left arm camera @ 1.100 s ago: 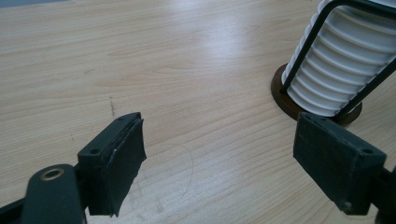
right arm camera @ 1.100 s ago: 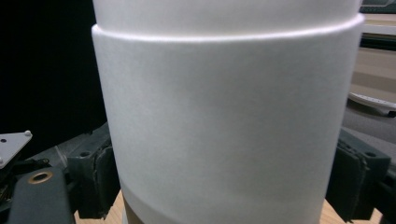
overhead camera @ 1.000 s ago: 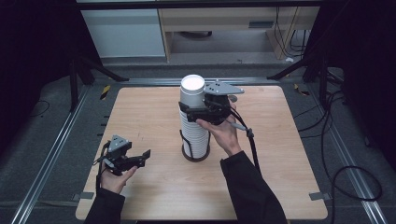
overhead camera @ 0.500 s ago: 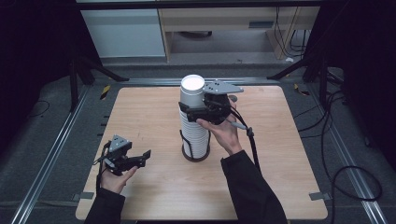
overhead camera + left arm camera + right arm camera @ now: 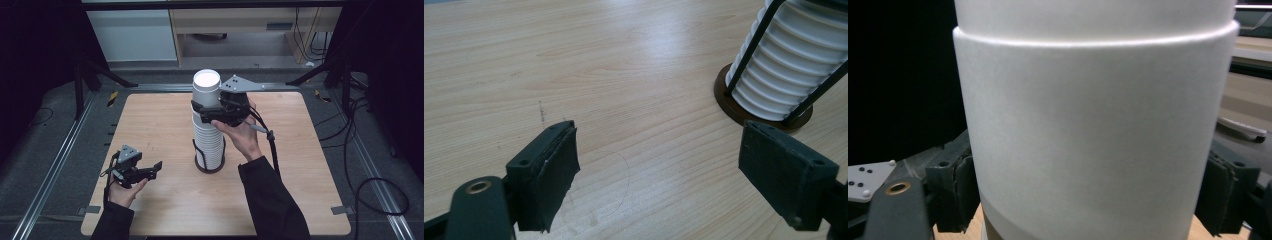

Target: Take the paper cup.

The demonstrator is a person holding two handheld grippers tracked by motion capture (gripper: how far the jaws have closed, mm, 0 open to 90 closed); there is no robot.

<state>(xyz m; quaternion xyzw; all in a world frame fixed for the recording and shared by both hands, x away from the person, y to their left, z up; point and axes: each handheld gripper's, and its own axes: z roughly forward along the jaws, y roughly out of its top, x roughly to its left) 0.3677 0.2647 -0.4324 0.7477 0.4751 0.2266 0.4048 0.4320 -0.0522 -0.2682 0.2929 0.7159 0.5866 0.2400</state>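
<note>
Mid-table, upright: cup stack (image 5: 208, 135), white, ribbed sides, tall. Sits in a black wire holder (image 5: 195, 149) on a round dark base (image 5: 209, 169). Top cup (image 5: 206, 89) rides above the rest, open mouth up.

Up near the stack's top: right gripper (image 5: 210, 113), held level by the right hand (image 5: 243, 136), jaws either side of the top cup. Jaws just been closing, cup between them. From the right gripper view: cup wall (image 5: 1093, 140) close up, smooth white, rim line across near the top; black pads (image 5: 955, 192) tight against both flanks. So clamped on the top cup. Grey plate (image 5: 239, 83) on top of the gripper, cable (image 5: 272, 150) trailing down along the sleeve.

Near-left of the table (image 5: 300, 165): left gripper (image 5: 151, 170) in the left hand (image 5: 125, 192), low over the wood, well apart from the stack, pointing roughly toward it. From the left gripper view: jaws spread wide, nothing between, pads (image 5: 555, 172) hanging over bare wood grain. Stack's lower rings, wire bars and base at upper right of that view, beyond the right-hand pad.

Beyond the table's far edge: pale cabinets (image 5: 135, 35), dim floor, loose cables (image 5: 360, 170) off to the right.
</note>
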